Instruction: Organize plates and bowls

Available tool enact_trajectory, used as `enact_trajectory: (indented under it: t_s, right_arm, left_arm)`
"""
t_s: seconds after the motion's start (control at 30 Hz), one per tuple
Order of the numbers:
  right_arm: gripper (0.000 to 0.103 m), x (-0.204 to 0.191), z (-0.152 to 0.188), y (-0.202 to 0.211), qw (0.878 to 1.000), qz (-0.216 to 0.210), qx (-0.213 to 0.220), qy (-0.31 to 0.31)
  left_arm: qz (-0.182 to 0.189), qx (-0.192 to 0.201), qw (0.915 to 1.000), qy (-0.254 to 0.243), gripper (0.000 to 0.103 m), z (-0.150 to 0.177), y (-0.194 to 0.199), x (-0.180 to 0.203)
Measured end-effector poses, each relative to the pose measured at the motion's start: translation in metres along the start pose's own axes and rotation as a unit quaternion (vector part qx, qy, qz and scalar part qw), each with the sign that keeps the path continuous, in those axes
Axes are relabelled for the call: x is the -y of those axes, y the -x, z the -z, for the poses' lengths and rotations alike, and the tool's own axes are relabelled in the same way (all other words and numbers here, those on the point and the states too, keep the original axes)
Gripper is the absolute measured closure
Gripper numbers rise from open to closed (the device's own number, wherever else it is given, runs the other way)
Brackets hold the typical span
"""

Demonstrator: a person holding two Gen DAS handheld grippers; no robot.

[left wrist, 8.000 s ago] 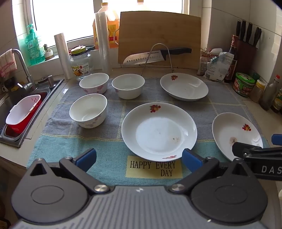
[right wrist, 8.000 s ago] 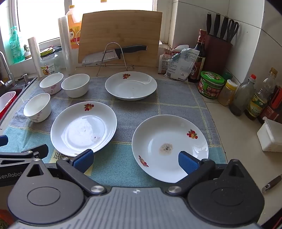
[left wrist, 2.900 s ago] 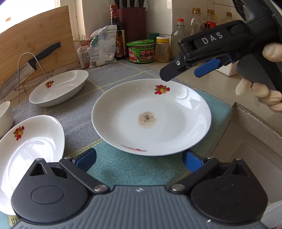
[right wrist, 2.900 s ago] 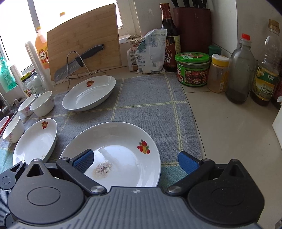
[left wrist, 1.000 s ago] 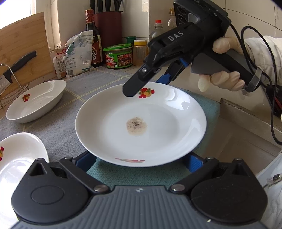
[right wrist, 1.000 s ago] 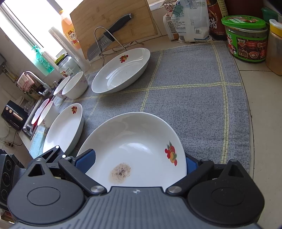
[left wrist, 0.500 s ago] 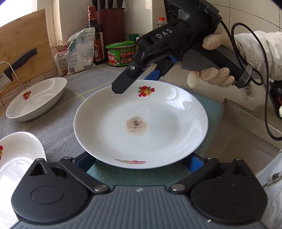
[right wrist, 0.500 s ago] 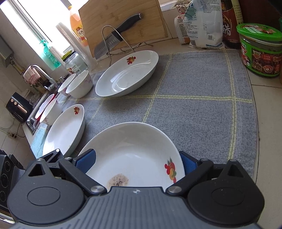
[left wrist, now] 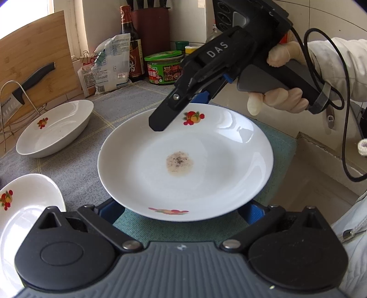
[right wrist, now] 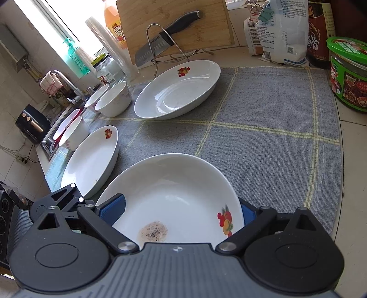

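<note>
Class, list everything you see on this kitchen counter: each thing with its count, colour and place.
plates: 3, white with fruit motif, on the mat
bowls: 3, white, mat's sink end
mat: 1, grey, on the counter
cutting board: 1, wooden, against the back
knife: 1, black-handled, on the wire rack
jar: 1, green-lidded, beside the mat
sauce bottle: 1, dark, by the wall
left tool: open, astride the stained plate
right tool: open, astride its opposite rim
gloved hand: holding the right tool
</note>
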State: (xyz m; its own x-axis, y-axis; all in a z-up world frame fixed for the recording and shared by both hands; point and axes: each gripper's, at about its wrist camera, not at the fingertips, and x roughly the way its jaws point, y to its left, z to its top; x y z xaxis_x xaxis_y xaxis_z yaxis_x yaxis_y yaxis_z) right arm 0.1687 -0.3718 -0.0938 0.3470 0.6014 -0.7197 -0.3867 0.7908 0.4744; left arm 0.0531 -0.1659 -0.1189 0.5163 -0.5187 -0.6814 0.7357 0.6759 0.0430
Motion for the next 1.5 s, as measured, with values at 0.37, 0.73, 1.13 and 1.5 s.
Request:
enact_trajectory:
  t_s: [0.37,0.73,1.13,1.5]
  right_arm:
    - [0.003,0.016,-0.023,0.027,1.0,0.004,0.022,0.021]
    - [0.003,0.057,-0.06,0.034,0.998,0.019,0.049,0.028]
    - [0.003,0.094,-0.081,0.017,0.998,0.029,0.051,0.024]
    - [0.003,0.108,-0.085,0.006,0.997,0.05,0.048,0.022]
  left_arm:
    - [-0.008,0.002,1.0,-0.001,0.0,-0.034,-0.013,-0.01]
    - [-0.014,0.007,0.9999,0.003,0.0,-0.071,-0.059,-0.025]
    - [-0.024,-0.007,0.9997,0.002,0.0,-0.088,-0.1,-0.036]
    - [-0.026,-0.02,0.9994,0.013,0.0,-0.091,-0.124,-0.04]
